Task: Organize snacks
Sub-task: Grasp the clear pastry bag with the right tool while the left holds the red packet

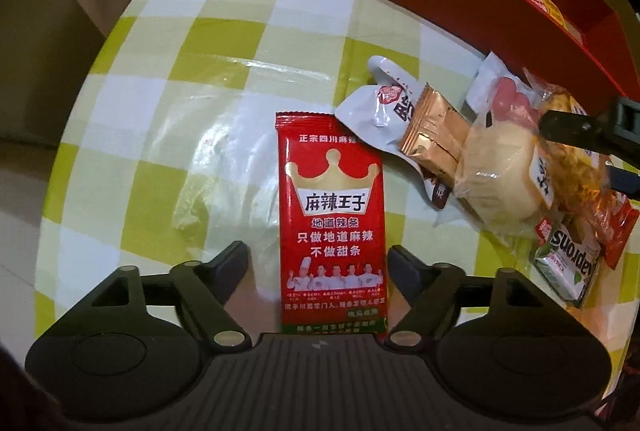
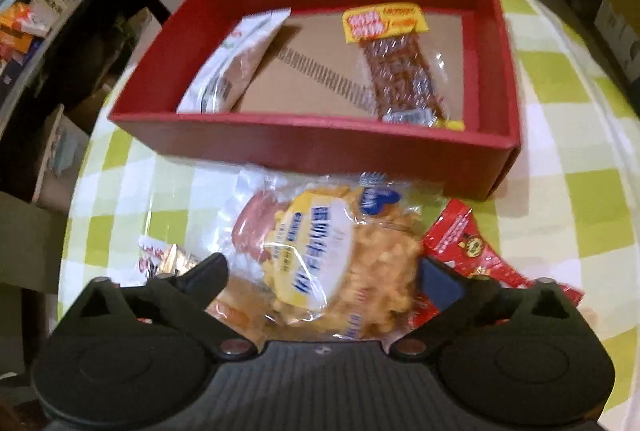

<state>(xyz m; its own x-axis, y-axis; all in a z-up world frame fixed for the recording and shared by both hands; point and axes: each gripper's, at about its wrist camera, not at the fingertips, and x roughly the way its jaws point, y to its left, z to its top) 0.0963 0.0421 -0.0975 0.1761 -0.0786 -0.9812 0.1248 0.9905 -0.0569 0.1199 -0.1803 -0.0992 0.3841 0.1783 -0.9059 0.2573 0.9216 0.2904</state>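
Open red cardboard box [image 2: 320, 147] with a brown cardboard floor stood on the desk [image 1: 192, 43] covered in a green-and-white checked cloth. It held two packets: a white-and-clear snack pouch [image 2: 236, 63] leaning against its left wall, and a clear packet of dark brown strips with a yellow-and-red header [image 2: 396, 67] lying toward the right.

Outside the box, a flat red foil packet [image 1: 332, 211] bore a gold crown, "麻辣王子", "地道辣条", and a row of chefs. Beside it lay a pile: a white pouch [image 1: 384, 103], a copper foil sachet [image 1: 432, 135], a clear-wrapped pale bun [image 1: 500, 175], and a green-and-white box reading "aprons" upside down [image 1: 568, 263].

The left hand-held gripper [image 1: 318, 259] stood open, straddling the lower part of the red foil packet, pads apart from it. The right hand-held gripper [image 2: 324, 271] stood wide open around a clear bag of golden puffed snack with a blue-lettered label [image 2: 340, 263]; contact could not be told.

Only the right wrist view showed the box floor and a red sachet [image 2: 468, 247] right of the golden bag; only the left showed the crown packet.
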